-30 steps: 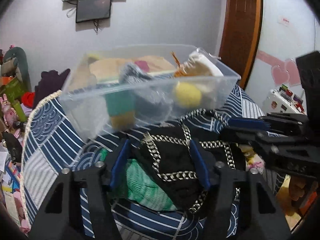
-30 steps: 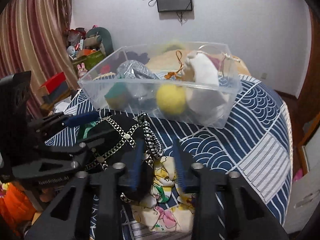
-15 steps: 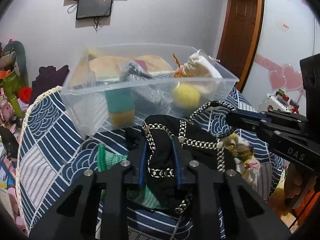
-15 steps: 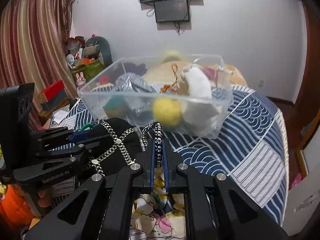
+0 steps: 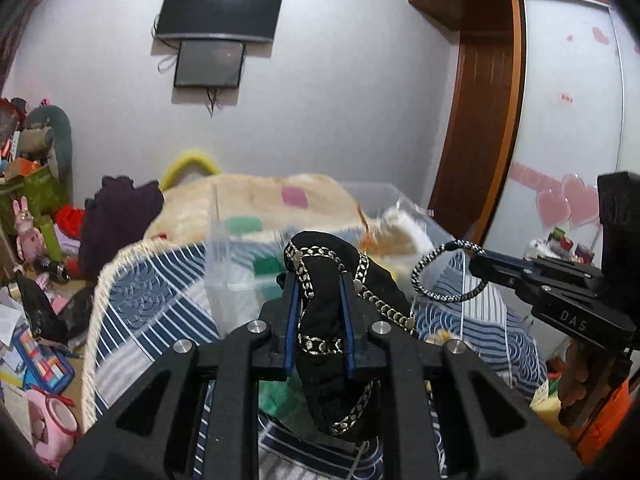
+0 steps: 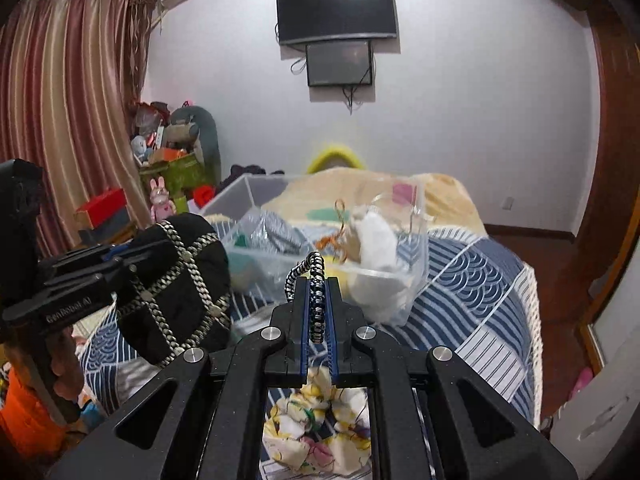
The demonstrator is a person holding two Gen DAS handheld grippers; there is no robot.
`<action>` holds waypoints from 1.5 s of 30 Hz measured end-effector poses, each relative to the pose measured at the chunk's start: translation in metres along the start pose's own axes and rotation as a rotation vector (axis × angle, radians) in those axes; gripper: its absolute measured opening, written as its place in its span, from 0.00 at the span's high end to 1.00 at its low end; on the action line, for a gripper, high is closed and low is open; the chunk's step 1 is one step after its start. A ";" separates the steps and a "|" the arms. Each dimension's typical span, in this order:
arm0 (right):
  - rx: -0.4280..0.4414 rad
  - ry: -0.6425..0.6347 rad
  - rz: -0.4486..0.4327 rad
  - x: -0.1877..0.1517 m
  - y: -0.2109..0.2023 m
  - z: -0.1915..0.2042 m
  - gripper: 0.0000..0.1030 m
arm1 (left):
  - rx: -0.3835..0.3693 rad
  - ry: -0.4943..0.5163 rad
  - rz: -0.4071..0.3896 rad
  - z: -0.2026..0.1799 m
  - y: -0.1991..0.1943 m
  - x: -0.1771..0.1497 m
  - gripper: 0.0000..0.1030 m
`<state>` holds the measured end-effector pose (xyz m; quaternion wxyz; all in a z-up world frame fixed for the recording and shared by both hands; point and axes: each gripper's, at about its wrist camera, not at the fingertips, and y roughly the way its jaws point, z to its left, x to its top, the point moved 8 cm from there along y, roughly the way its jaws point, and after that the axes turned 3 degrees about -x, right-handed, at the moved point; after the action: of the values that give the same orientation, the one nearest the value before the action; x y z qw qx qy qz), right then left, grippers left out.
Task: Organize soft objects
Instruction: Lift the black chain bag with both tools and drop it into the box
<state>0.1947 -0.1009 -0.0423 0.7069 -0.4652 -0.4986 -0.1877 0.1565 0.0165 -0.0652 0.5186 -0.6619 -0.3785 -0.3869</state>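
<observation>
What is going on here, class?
A person holds tongs in each hand over a bed. The left tongs are shut on a black chain-trimmed bag; the right tongs are shut on its braided cord. The bag hangs lifted off the blue quilt, just short of the clear bin holding other soft things.

A: Where does the pouch (image 5: 320,312) sit?
B: Between the fingers of the left gripper (image 5: 319,328), above the bedspread (image 5: 156,304); its cord (image 5: 444,276) runs right into the right gripper (image 6: 319,308).

A: And the bin (image 6: 320,248)?
B: On the bedspread, beyond both grippers, before the blanket (image 6: 444,200). A plush toy (image 6: 376,240) lies in it at the right side.

A: Nearer the camera?
B: A patterned cloth (image 6: 316,432) lies on the bed below the right gripper. Two screens (image 6: 338,32) hang on the wall behind.
</observation>
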 end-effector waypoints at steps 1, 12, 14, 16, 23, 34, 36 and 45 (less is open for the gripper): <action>-0.004 0.005 -0.011 0.005 -0.001 -0.002 0.94 | 0.004 0.000 -0.012 0.000 0.000 0.005 0.83; -0.015 0.019 -0.075 0.049 0.015 -0.004 0.94 | 0.123 -0.025 -0.111 0.035 0.014 0.062 0.83; -0.014 0.017 -0.071 0.053 0.023 -0.002 0.94 | 0.141 -0.047 -0.114 0.045 0.023 0.068 0.83; -0.012 0.018 -0.057 0.056 0.034 -0.001 0.94 | 0.140 -0.071 -0.105 0.052 0.034 0.070 0.83; 0.005 0.015 0.010 0.052 0.065 0.007 0.94 | 0.137 -0.087 -0.021 0.064 0.080 0.058 0.83; -0.011 -0.045 0.136 0.022 0.097 0.012 0.94 | 0.129 -0.058 0.114 0.057 0.115 0.023 0.82; -0.018 -0.047 0.147 0.020 0.097 0.010 0.94 | 0.137 -0.049 0.108 0.055 0.112 0.022 0.79; -0.045 -0.045 0.151 0.016 0.084 -0.001 0.68 | 0.129 -0.055 0.100 0.057 0.098 0.020 0.41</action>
<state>0.2629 -0.0569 -0.0677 0.6969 -0.5215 -0.4735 -0.1345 0.2596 0.0575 -0.0950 0.5682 -0.6555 -0.3832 -0.3172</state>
